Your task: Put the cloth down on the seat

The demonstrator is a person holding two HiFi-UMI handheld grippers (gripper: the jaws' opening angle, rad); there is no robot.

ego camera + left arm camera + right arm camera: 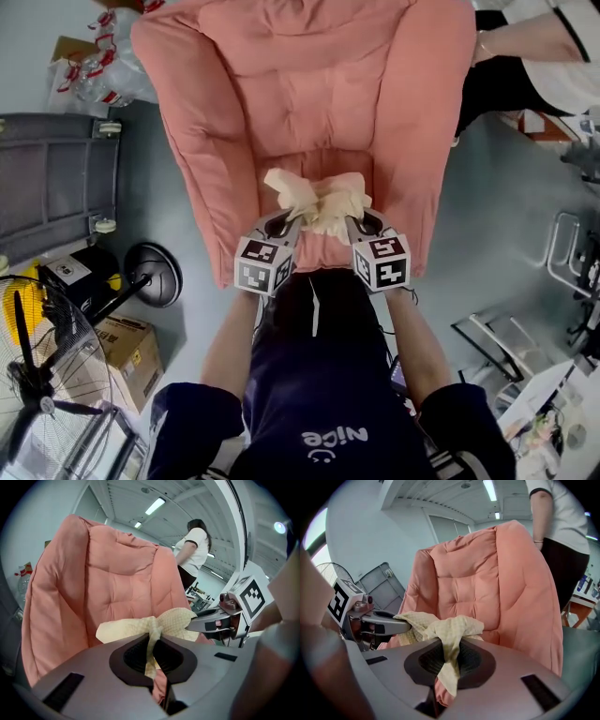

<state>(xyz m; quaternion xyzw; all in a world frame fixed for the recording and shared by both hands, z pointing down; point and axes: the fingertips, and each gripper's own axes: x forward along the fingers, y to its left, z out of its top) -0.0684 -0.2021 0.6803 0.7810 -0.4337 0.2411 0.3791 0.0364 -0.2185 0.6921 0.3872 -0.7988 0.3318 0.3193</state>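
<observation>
Tally from my feed:
- Armchair (309,84), pink: one.
- Cloth (319,199), pale yellow: one.
- Grippers: two, the left gripper (284,223) and the right gripper (357,223).
- Marker cubes (262,263): two, one on each gripper.
- Bystander (525,66): one.
- Standing fan (37,375): one.
- Cardboard box (127,347): I count one.
- Grey panel (56,178): one.
</observation>
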